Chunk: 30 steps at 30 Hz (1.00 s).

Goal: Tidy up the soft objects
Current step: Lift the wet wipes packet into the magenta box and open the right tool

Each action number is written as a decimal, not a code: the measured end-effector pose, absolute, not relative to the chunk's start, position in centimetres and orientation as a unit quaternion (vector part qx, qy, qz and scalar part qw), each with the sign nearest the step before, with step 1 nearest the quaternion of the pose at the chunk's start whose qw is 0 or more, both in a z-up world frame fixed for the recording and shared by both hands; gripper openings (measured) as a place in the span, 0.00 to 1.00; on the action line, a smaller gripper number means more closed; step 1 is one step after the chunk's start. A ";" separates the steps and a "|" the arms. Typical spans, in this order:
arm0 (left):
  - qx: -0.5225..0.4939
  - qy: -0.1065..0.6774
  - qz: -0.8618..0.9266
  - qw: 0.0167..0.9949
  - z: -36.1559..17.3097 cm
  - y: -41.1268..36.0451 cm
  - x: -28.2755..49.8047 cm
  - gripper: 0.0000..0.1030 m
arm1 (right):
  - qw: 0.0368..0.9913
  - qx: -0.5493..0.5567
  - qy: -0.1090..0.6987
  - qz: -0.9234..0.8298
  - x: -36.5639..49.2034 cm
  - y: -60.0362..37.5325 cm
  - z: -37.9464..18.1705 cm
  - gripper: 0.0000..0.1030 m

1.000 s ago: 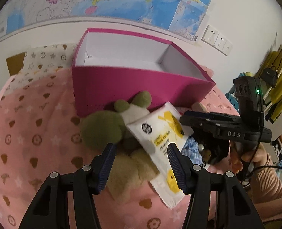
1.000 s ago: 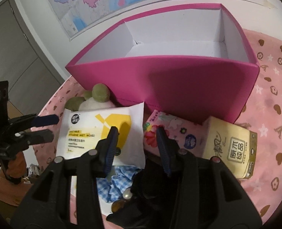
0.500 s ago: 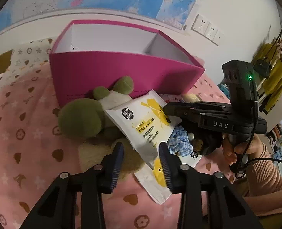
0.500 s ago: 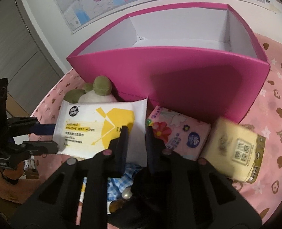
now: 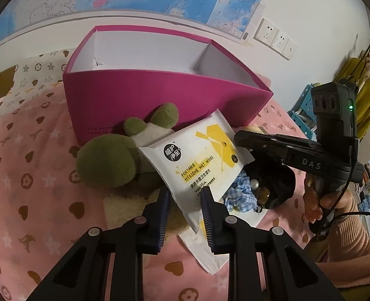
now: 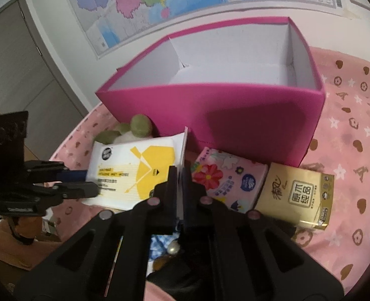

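A white and yellow wet wipes pack [image 5: 197, 160] lies tilted over a green plush toy [image 5: 104, 163], in front of the empty pink box [image 5: 160, 105]. My left gripper [image 5: 185, 199] has the pack's near end between its blue pads; its jaws are closing and both pads touch the pack. In the right wrist view the pack [image 6: 134, 173] stretches between both grippers. My right gripper [image 6: 182, 173] is shut on the pack's thin end seam, with the left gripper [image 6: 84, 181] at the opposite end. The box [image 6: 235, 115] stands just behind.
A floral tissue pack [image 6: 222, 175] and a gold tissue pack [image 6: 297, 195] lie before the box. A blue checked scrunchie [image 5: 240, 195], a black pearl-trimmed item [image 5: 277, 183] and another wipes pack [image 5: 202, 248] lie under the held pack. Pink patterned cloth [image 5: 34, 175] covers the surface.
Both pairs of jaws narrowed from open onto the wipes pack, the left on its near end, the right on its seam. The seam now stands up between the right fingers.
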<state>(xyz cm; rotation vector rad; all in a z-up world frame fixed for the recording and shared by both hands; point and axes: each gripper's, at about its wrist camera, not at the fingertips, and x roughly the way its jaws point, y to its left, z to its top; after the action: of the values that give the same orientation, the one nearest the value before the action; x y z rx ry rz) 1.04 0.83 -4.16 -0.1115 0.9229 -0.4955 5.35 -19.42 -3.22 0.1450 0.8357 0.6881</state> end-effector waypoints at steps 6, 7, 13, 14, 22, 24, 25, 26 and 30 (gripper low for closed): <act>-0.051 0.434 -0.245 0.866 -3.5 0.7 0.8 0.24 | 0.860 0.088 0.381 0.328 4.6 -20.4 -1.7 0.04; -0.050 0.431 -0.248 0.866 -3.3 0.7 0.8 0.24 | 0.861 0.090 0.378 0.328 4.5 -20.4 -1.4 0.04; -0.053 0.421 -0.258 0.868 -1.6 1.0 1.3 0.24 | 0.869 0.099 0.354 0.331 3.7 -21.0 0.9 0.05; -0.053 0.417 -0.258 0.870 -1.2 1.1 1.4 0.24 | 0.871 0.098 0.349 0.332 3.6 -21.1 1.4 0.05; -0.040 0.385 -0.256 0.886 2.6 0.3 3.5 0.24 | 0.886 0.100 0.310 0.332 4.2 -21.8 5.2 0.05; -0.035 0.379 -0.252 0.890 3.4 0.2 4.3 0.24 | 0.888 0.103 0.303 0.332 5.1 -21.9 5.9 0.05; -0.033 0.377 -0.251 0.891 3.8 0.1 4.7 0.24 | 0.889 0.105 0.300 0.331 5.7 -22.0 6.3 0.05; -0.031 0.374 -0.251 0.892 4.1 0.0 5.3 0.24 | 0.889 0.105 0.298 0.330 6.0 -22.0 6.5 0.05; -0.025 0.372 -0.238 0.897 5.0 0.0 8.3 0.24 | 0.893 0.105 0.296 0.324 8.5 -21.8 7.3 0.05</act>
<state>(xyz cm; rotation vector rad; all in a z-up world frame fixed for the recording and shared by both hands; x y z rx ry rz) 8.26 0.00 4.97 -0.0511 0.7716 -0.4926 8.49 -21.80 7.28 0.2188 0.6139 0.6715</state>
